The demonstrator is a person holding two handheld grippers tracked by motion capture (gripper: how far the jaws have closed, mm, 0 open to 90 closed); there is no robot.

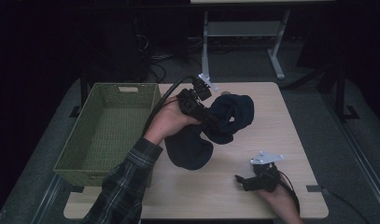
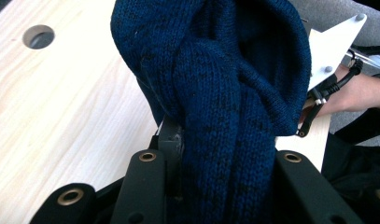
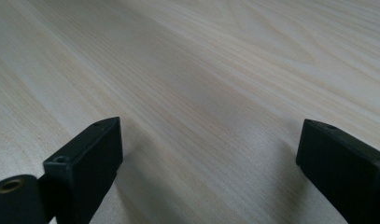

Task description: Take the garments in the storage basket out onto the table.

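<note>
Gripping: left tool [image 1: 211,122] clenched on navy knit garment [image 1: 211,128]
Right tool [image 1: 246,182]: released, resting on desk [image 1: 187,196]
Risk: dangling fabric snags green basket [image 1: 73,158] rim

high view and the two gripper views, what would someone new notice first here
The dark blue knitted garment stands out first: it is bunched and lifted over the middle of the wooden table, clamped in the left gripper. To its left, a green woven basket sits on the table's left edge. The right gripper rests near the table's front right with its jaws wide apart and nothing between them.
</note>
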